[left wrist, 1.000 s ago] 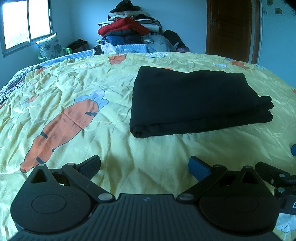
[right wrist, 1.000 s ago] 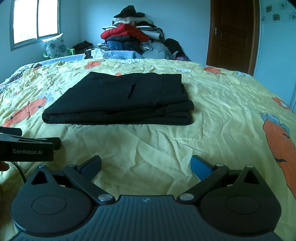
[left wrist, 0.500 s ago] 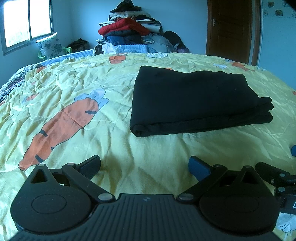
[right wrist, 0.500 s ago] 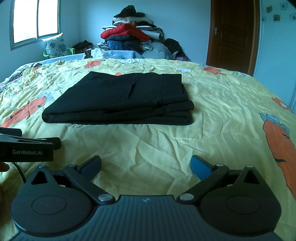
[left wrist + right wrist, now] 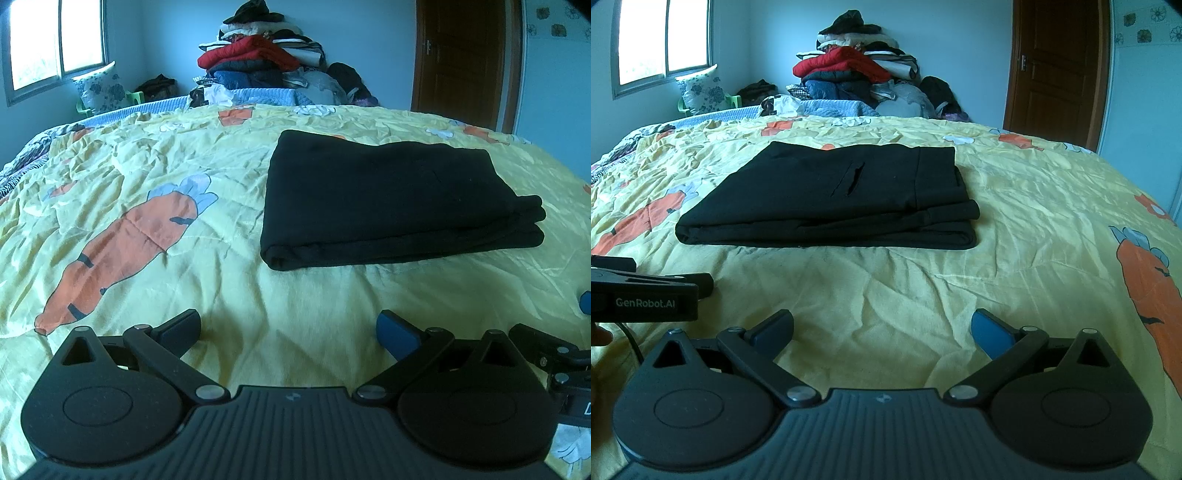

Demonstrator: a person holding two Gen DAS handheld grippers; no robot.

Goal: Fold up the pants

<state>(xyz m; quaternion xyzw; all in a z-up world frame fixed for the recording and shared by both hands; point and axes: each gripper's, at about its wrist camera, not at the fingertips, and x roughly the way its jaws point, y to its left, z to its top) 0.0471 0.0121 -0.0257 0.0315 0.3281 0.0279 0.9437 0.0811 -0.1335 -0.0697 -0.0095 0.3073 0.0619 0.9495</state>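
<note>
Now the black pants (image 5: 391,199) lie folded in a flat pile on the yellow bed cover (image 5: 147,177) with big orange carrots on it. Both grippers sit low near the front of the bed, apart from the pants. The left gripper (image 5: 288,328) has its fingers wide open and holds nothing. The right gripper (image 5: 882,328) is wide open too, with nothing in it
</note>
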